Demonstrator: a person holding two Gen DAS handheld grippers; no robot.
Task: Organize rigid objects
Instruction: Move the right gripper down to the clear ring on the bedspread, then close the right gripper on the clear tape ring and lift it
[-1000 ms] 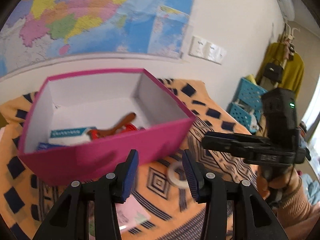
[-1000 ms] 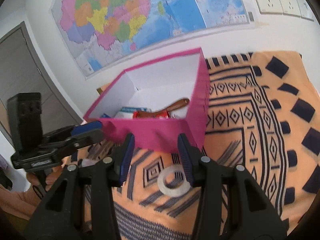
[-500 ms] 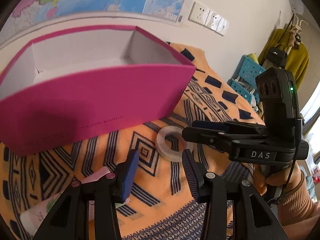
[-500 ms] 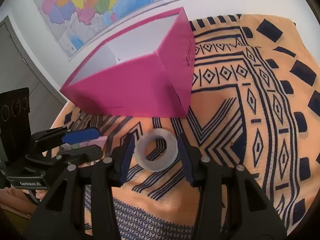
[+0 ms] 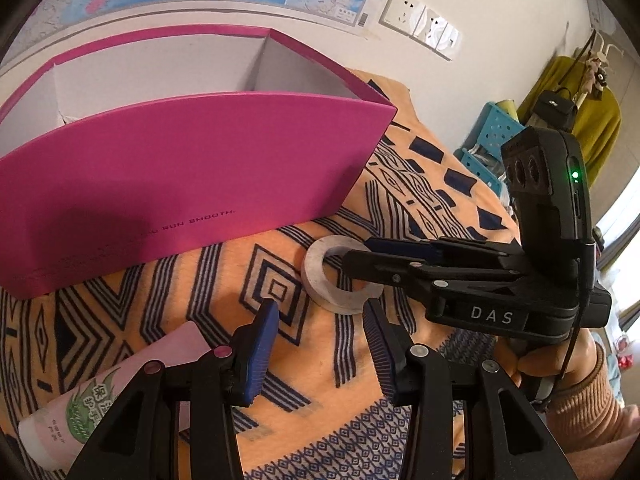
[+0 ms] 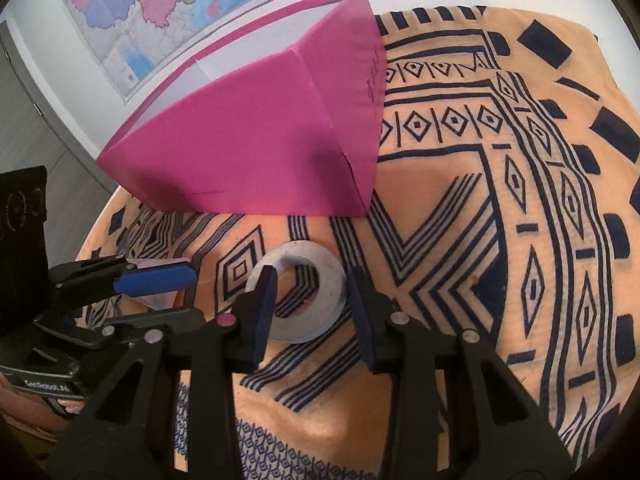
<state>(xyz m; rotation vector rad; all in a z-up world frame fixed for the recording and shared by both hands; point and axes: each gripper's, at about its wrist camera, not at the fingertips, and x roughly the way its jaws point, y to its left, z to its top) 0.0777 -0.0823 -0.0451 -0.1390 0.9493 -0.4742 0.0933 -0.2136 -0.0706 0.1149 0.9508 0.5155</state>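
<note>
A white tape roll lies flat on the orange patterned cloth, just in front of a magenta box. My right gripper is open and low, its fingers on either side of the roll. In the left wrist view the roll shows with the right gripper's fingers over it. My left gripper is open and empty, just short of the roll. A pink tube lies at its left. The box's contents are hidden by its front wall.
A map and wall sockets hang behind the table. Blue crates and a yellow coat stand at the right. The left gripper body sits at the left in the right wrist view.
Both grippers have come down toward the cloth. The right gripper has moved forward so that its open fingers now sit on either side of the tape roll. The box's inside has dropped from sight.
</note>
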